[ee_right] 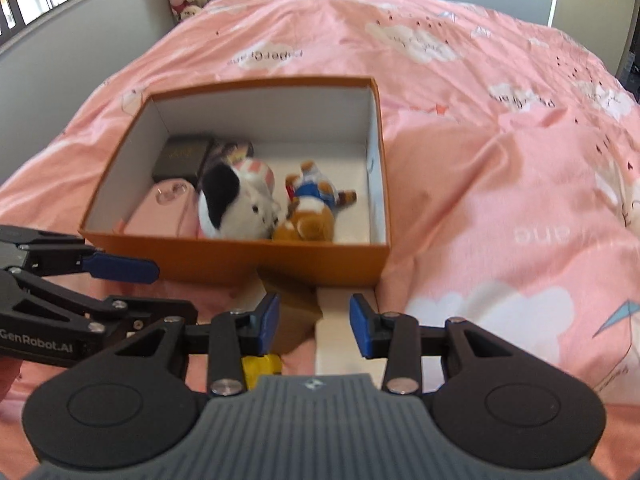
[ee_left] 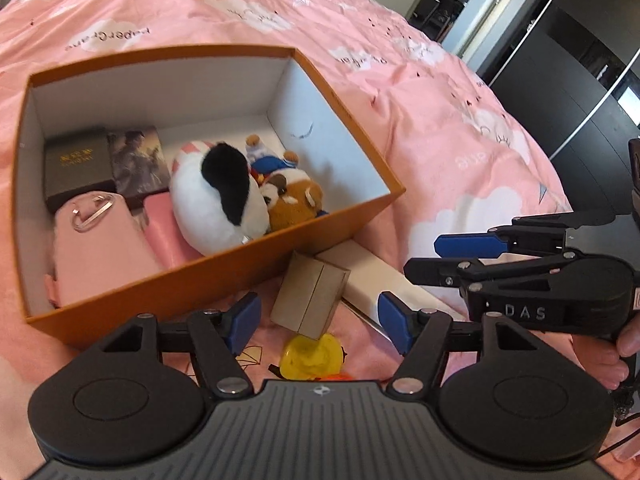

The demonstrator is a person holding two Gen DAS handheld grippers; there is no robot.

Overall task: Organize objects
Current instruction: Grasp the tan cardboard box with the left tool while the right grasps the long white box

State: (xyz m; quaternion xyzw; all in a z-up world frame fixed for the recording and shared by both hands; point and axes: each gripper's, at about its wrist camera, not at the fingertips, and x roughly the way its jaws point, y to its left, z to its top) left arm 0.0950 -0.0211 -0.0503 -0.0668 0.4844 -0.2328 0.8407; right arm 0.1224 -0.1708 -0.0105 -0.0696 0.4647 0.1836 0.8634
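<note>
Pink bedspread (ee_right: 500,168) with white cloud prints is covering the bed and carrying everything listed.

Orange box (ee_left: 224,272) — open, white inside, sitting left of centre in the left wrist view. Lying in it: a dark case (ee_left: 78,170), a picture card (ee_left: 138,162), a pink pouch (ee_left: 100,248), a black-and-white plush (ee_left: 216,204) and a brown plush (ee_left: 294,200).

Outside, touching or just below the box's near wall in both views: a small cardboard carton (ee_left: 310,296), a long white box (ee_left: 372,280) and a yellow toy (ee_left: 312,356) at the lower centre, partly hidden.

Left claw (ee_left: 318,322) is standing released, jaws wide, with the carton between them but the pads not pressing on it. Right claw (ee_right: 314,318) is standing half apart and released too, hovering over the white box and the carton's edge, gripping nothing.

Step in hand, by my reading: picking the next loose item for the box, the carton being the likeliest. The next move is calling for the left claw to drop lower, straddle the carton across its short sides, clench, then lift over the near wall toward the bare floor at the right of the box.

Carton's long axis is running from lower left to upper right in the left wrist view, tilted, seam along it. White box's long axis is running toward the lower right, away from the orange box.
</note>
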